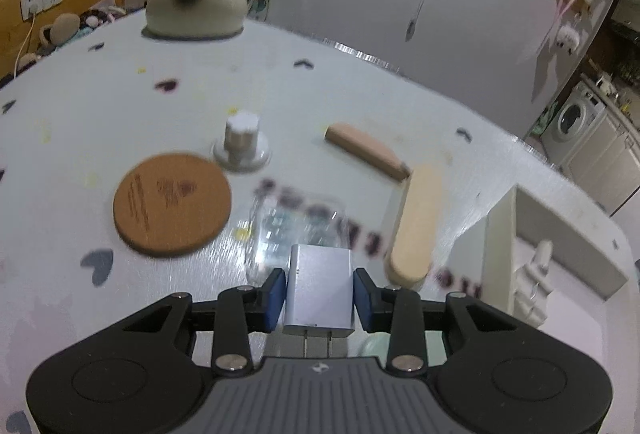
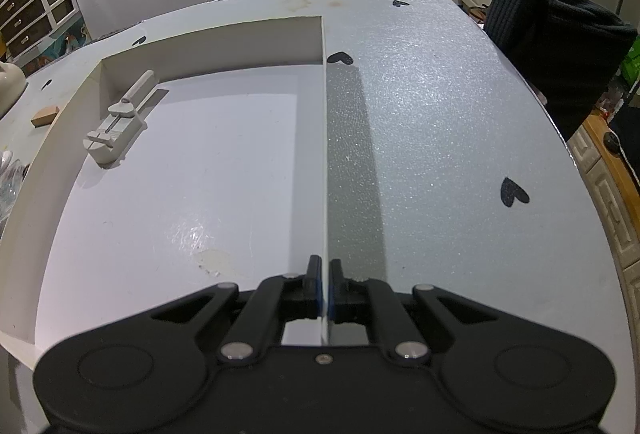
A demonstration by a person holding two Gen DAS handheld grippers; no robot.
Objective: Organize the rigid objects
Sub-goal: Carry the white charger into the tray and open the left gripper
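Left hand-held gripper (image 1: 320, 294) has its blue pads (image 1: 276, 298) pressed on the two flat sides of a white charger (image 1: 320, 290), prongs turned back toward the camera. The grip sits low on the block, near the prong end, which leaves most of the body free in front of the pads; that should make it easy to set down flat. Whether the charger is clear of the counter (image 1: 360, 94) cannot be told for sure, though no surface shows touching it.

Taking the tray (image 2: 324, 154) as landmark: the charger is outside it, off its left side, over the loose things not yet sorted. Beyond the charger, farther from the tray, lie a clear plastic piece (image 1: 296, 226), a cork coaster (image 1: 172, 204) and a small white knob (image 1: 241, 142); two wooden sticks (image 1: 414, 226) lie nearer the tray's left wall. A cat-shaped pot (image 1: 194, 8) stands far off at the counter's back edge.

The right hand-held gripper (image 2: 325, 282) is pinched shut on the tray's thin right wall, most likely to steady the light tray while things go in. Inside, at the far left corner, a pale clamp-like tool (image 2: 120, 118) already lies, so the sorting looks begun, with most pieces outside.

Next the charger probably goes into the tray's open floor, clear of the tool.
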